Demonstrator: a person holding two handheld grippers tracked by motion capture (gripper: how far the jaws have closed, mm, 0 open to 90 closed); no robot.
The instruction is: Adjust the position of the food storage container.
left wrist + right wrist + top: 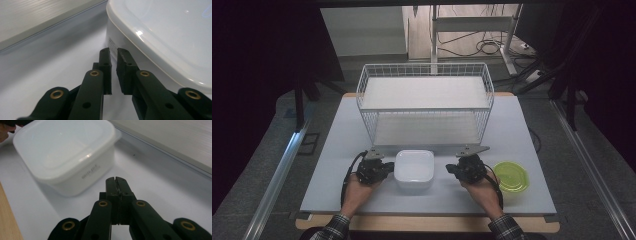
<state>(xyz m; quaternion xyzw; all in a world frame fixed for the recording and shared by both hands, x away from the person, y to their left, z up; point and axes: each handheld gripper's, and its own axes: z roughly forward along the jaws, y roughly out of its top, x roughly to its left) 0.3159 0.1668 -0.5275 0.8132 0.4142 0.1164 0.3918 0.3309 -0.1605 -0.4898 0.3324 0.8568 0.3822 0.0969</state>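
White container (414,170) sits on the table (332,165) right between the two grippers, lid on, just in front of the wire basket (425,102).

Left gripper (384,167) is just beside the container's left wall, tips aimed at it. In the left gripper view (113,56) the jaws are drawn nearly together with only a thin slit between them and nothing caught in there; the container's side and lid rim (155,42) loom just ahead and to the right of the tips. Can't tell if the tips actually touch the wall.

Right gripper (453,169) is near the container's right side with a small gap. From its own camera (116,180) the jaws are pressed flat together, empty, and the container (67,155) sits ahead and left of the tips.

A green lid (511,176) lies just off the right gripper's outer side.
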